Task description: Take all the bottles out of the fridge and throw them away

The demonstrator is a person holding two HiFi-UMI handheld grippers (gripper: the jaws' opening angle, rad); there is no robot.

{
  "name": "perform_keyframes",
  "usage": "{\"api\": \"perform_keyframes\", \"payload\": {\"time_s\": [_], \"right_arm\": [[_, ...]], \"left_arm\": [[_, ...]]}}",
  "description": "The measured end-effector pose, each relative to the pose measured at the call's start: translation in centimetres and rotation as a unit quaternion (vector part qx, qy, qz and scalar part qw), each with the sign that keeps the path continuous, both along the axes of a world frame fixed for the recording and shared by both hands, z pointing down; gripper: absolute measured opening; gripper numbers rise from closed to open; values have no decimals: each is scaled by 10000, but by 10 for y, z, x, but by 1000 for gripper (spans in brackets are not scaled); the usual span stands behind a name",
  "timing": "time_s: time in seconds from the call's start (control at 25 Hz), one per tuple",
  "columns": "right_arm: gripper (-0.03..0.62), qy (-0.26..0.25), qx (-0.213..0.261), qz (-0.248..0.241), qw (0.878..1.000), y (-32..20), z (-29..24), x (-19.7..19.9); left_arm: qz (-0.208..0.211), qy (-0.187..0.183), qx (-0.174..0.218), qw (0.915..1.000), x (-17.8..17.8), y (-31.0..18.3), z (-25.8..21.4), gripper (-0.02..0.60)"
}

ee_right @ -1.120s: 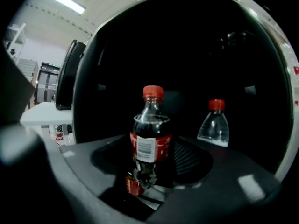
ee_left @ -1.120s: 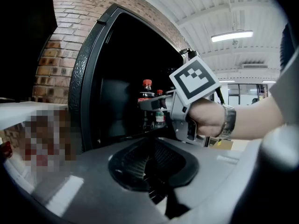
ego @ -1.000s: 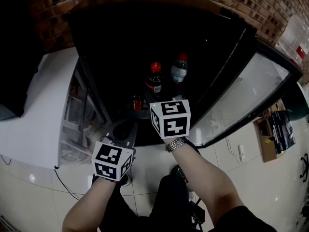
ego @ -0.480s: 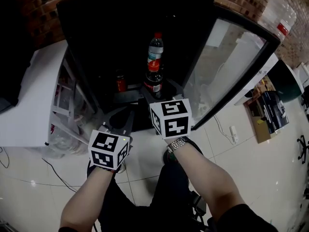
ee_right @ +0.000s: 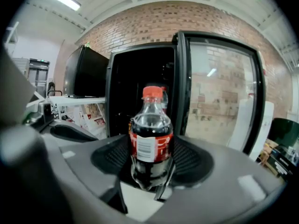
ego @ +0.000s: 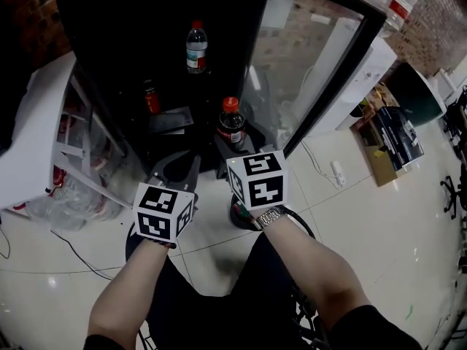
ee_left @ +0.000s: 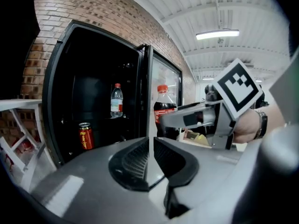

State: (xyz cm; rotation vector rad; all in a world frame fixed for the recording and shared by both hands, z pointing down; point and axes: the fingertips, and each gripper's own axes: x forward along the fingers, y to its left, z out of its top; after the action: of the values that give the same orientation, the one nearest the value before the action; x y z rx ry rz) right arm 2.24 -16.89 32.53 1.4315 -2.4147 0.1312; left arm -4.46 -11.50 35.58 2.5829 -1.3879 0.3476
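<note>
The right gripper [ee_right: 150,169] is clamped on an upright red-capped cola bottle [ee_right: 150,139], in front of the open fridge [ego: 109,20] near its glass door [ego: 306,57]. The left gripper [ee_left: 149,157], at the right gripper's 8 o'clock, has its jaws together and empty. At the cola bottle's 11 o'clock, 1 water bottle [ego: 195,47] and 1 red can [ego: 151,98] stand inside the fridge.

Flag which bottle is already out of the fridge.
The dark cola bottle with the red cap, clamped in the right gripper; the clear water bottle stands inside the fridge.
</note>
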Motion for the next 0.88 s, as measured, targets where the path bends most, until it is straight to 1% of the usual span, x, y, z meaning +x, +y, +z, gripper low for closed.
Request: {"api": "perform_keyframes", "payload": {"time_s": [0.44, 0.64, 0.88], "right_arm": [[276, 108, -621, 395, 9972, 48, 63, 86], [276, 147, -994, 516, 9936, 64, 104, 110], [276, 159, -1431, 637, 9875, 75, 152, 129]], "left_arm": [[513, -187, -257, 9982, 81, 22, 36, 6], [716, -278, -457, 9960, 108, 29, 60, 6], [940, -409, -713, 9922, 133, 30, 93, 6]]}}
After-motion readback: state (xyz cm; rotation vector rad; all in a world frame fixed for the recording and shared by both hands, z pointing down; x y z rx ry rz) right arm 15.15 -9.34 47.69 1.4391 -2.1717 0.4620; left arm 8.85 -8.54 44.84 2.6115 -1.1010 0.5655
